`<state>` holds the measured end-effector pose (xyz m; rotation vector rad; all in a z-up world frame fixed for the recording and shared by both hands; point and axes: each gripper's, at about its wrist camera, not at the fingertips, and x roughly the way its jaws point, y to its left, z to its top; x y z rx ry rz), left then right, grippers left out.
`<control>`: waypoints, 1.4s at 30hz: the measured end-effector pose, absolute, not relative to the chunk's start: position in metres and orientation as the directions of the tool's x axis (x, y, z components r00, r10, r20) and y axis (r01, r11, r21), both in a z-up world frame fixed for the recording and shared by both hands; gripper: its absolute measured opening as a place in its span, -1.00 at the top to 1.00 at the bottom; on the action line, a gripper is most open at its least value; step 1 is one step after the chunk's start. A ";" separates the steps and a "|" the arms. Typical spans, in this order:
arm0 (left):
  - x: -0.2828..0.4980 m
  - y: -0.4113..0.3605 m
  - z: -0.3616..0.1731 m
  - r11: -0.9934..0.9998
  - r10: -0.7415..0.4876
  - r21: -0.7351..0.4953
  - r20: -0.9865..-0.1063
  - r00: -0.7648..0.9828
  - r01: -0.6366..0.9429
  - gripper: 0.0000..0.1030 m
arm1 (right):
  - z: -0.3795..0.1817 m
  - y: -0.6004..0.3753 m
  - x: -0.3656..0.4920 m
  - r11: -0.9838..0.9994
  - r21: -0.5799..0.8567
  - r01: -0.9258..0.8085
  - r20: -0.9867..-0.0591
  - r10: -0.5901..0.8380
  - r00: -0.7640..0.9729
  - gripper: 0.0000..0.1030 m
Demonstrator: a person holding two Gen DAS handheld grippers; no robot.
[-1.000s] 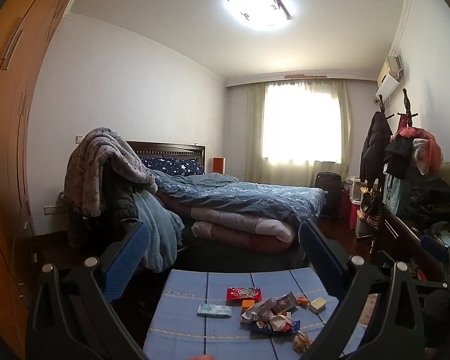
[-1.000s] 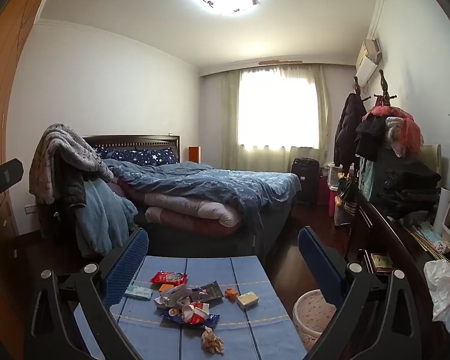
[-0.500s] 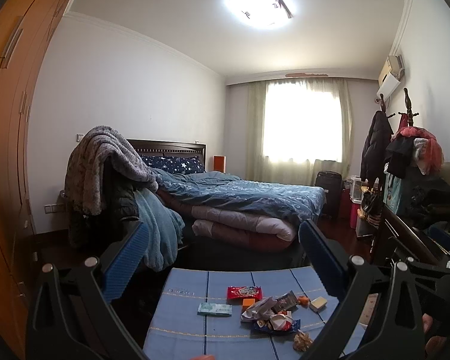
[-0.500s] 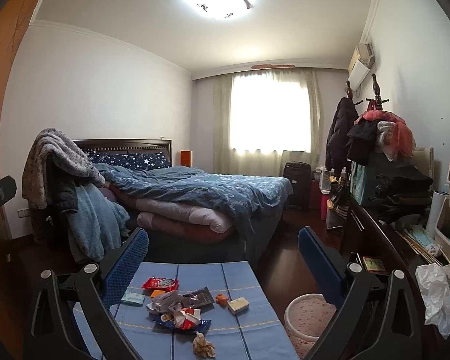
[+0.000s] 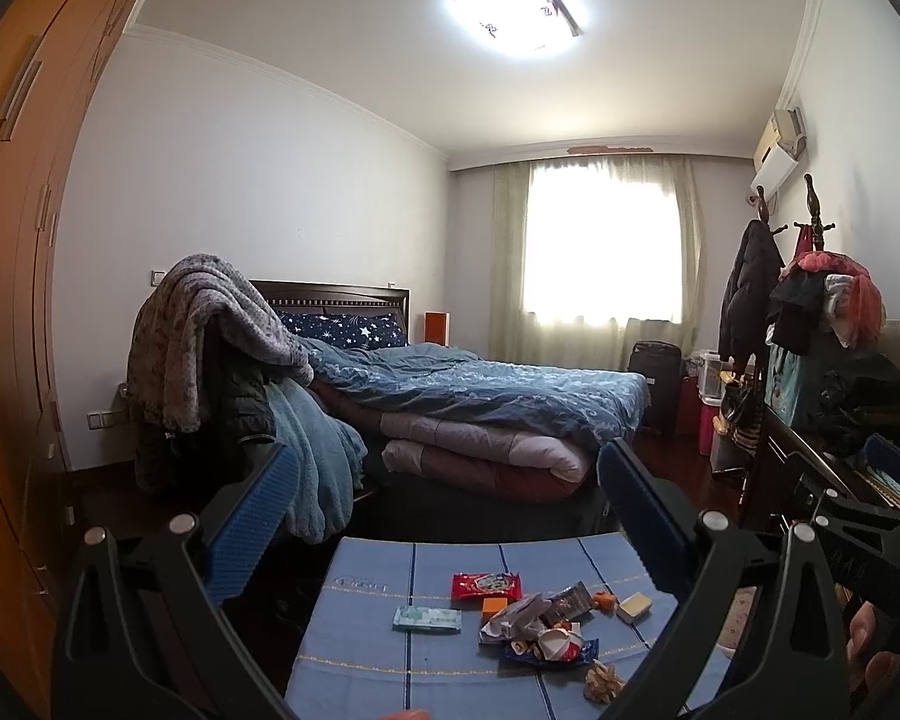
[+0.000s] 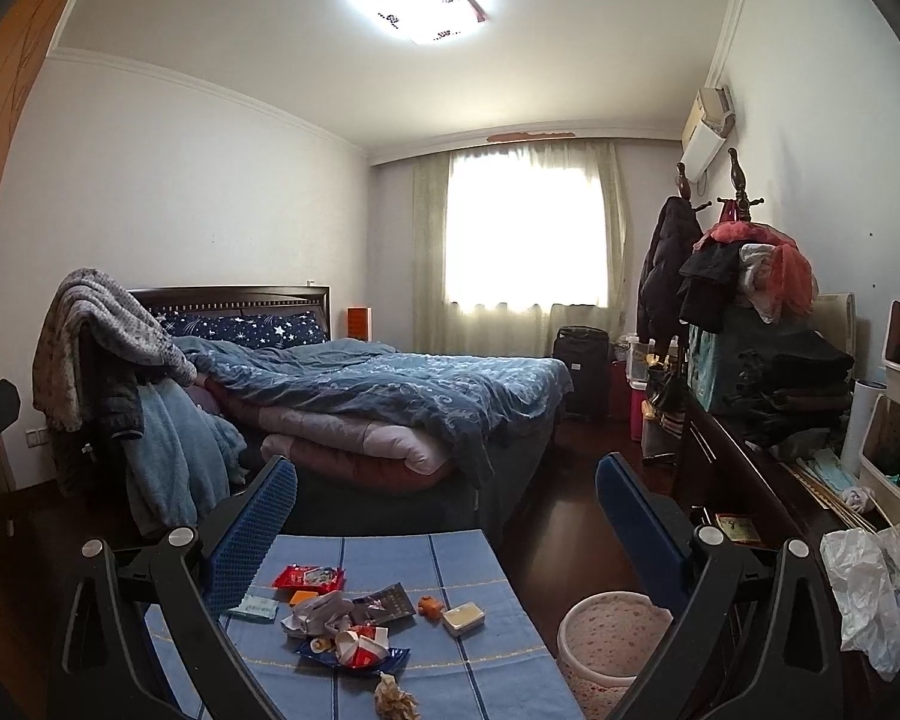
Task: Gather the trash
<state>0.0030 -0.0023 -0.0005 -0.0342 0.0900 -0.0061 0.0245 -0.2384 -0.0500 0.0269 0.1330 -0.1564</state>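
Observation:
A low table with a blue cloth (image 5: pixel 366 648) (image 6: pixel 480 654) holds scattered trash: a red snack packet (image 5: pixel 485 585) (image 6: pixel 307 577), a pile of crumpled wrappers (image 5: pixel 537 630) (image 6: pixel 345 630), a green tissue pack (image 5: pixel 427 619) (image 6: pixel 257 605), a small yellow block (image 5: pixel 635 605) (image 6: pixel 463 618) and a crumpled brown paper ball (image 5: pixel 601 681) (image 6: pixel 395 703). A pink wastebasket (image 6: pixel 609 642) stands on the floor right of the table. My left gripper (image 5: pixel 447 480) and right gripper (image 6: pixel 447 480) are both open and empty, held above and short of the table.
A bed with blue quilts (image 6: pixel 390 396) lies behind the table. A chair draped with blankets (image 5: pixel 210 360) stands at left. A dark dresser with clutter and a white plastic bag (image 6: pixel 876 594) runs along the right. A wardrobe (image 5: pixel 6 300) is at far left.
The right gripper's view has shifted right and slightly forward, bringing the wastebasket and dresser more into view. The left gripper has barely moved. Both stay open.

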 end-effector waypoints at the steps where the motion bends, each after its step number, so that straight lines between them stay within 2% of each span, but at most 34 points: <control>1: 0.003 -0.002 -0.001 0.999 -0.007 -0.035 -0.091 0.996 0.004 -0.93 | -0.050 -0.239 0.024 0.987 0.016 0.157 -0.133 -0.154 0.979 -0.93; 42: 0.003 -0.003 -0.004 0.999 -0.014 -0.040 -0.097 0.995 0.010 -0.93 | -0.050 -0.239 0.024 0.987 0.013 0.159 -0.139 -0.156 0.978 -0.93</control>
